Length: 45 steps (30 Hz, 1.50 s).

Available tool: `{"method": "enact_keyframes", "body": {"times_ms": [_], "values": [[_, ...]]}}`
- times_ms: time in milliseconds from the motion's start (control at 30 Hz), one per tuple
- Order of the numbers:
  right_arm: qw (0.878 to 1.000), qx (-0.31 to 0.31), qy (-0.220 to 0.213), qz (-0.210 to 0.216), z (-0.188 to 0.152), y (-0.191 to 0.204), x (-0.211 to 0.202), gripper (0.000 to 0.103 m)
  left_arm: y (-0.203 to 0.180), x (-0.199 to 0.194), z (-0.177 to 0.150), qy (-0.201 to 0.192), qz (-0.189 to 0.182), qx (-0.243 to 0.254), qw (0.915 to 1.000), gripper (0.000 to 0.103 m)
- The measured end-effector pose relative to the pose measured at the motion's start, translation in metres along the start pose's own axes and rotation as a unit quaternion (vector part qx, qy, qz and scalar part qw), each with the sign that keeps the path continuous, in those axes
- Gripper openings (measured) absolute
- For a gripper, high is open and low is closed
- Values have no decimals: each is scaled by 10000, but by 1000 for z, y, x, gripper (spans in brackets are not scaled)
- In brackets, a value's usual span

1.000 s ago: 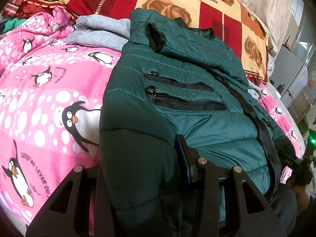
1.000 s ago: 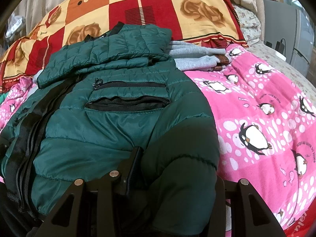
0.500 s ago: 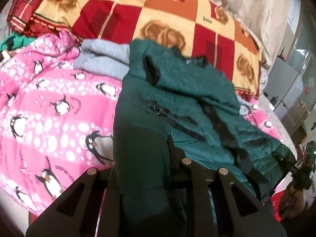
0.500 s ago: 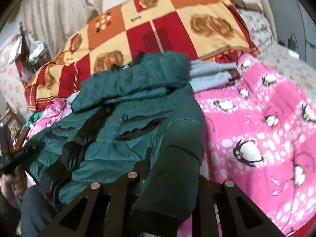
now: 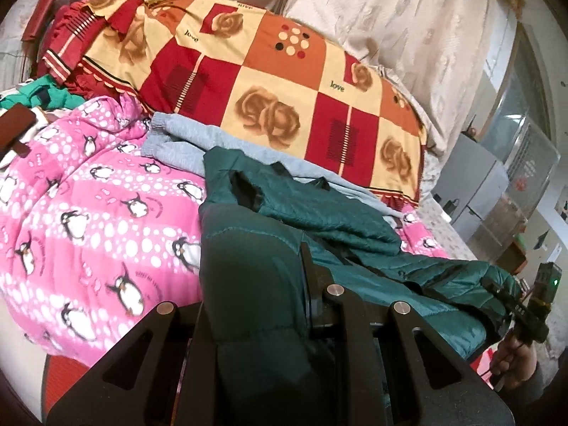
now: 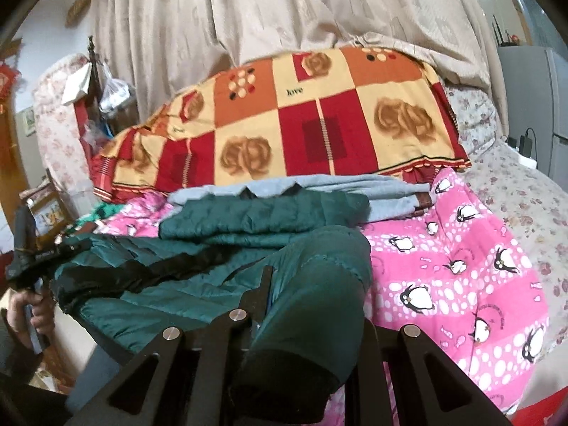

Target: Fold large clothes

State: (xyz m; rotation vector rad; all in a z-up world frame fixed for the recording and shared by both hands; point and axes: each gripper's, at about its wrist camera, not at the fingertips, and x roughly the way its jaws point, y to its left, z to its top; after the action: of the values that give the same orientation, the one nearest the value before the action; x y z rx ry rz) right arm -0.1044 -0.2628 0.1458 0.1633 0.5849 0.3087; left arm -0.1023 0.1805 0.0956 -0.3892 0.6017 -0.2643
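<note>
left gripper [image 5: 255, 305]: jaws clamped on cloth, angled down | right gripper [image 6: 305, 323]: jaws clamped on cloth, angled down | a hand [image 6: 33, 314] grips each handle, near edge

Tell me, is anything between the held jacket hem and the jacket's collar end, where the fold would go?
Nothing visible. Both grippers, left and right, are shut on the jacket; only its own body lies on the way. The grey garment lies beyond the collar.

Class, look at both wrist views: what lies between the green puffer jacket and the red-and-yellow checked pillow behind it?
A folded grey garment lies there, on the pink penguin blanket, between the green puffer jacket and the checked pillow. Both views show it, the right wrist most clearly.
</note>
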Motion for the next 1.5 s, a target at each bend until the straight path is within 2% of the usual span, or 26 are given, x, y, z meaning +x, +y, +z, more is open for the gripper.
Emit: {"method": "enact_keyframes", "body": {"times_ms": [200, 300, 467, 700, 867, 1033, 1133, 1200, 1300, 1400, 1500], "values": [[9997, -75, -192, 154, -2, 11, -37, 15, -9, -36, -17, -97, -103, 30, 9999, 14], [9994, 15, -276, 201, -1, 10, -44, 15, -13, -42, -18, -183, -152, 85, 9997, 14], [9988, 222, -384, 190, 4, 4, -35, 15, -10, -32, -8, -398, -185, -121, 9990, 14], [9935, 751, -849, -71, 28, -11, -7, 15, -8, -2, 32, -913, -74, -673, 9935, 14], [9901, 1114, -846, -88, 63, -26, 33, 15, -6, 42, 78, -837, 50, -974, 9917, 14], [9888, 1431, -411, 54, 98, -54, 96, 15, -2, 106, 110, -528, 358, -772, 9950, 14], [9890, 1475, -114, 24, 106, -70, 146, 15, 8, 152, 115, -249, 676, -552, 9959, 14], [9915, 1296, -29, -49, 110, -74, 177, 15, 21, 184, 118, -56, 859, -566, 9947, 14], [9943, 1052, 114, -131, 113, -79, 221, 15, 37, 219, 119, 77, 1061, -535, 9929, 15], [9958, 808, 271, -320, 116, -81, 258, 15, 45, 251, 119, 246, 1285, -299, 9910, 17], [9955, 597, 494, -552, 113, -83, 293, 15, 55, 282, 115, 480, 1366, -183, 9893, 18]]}}
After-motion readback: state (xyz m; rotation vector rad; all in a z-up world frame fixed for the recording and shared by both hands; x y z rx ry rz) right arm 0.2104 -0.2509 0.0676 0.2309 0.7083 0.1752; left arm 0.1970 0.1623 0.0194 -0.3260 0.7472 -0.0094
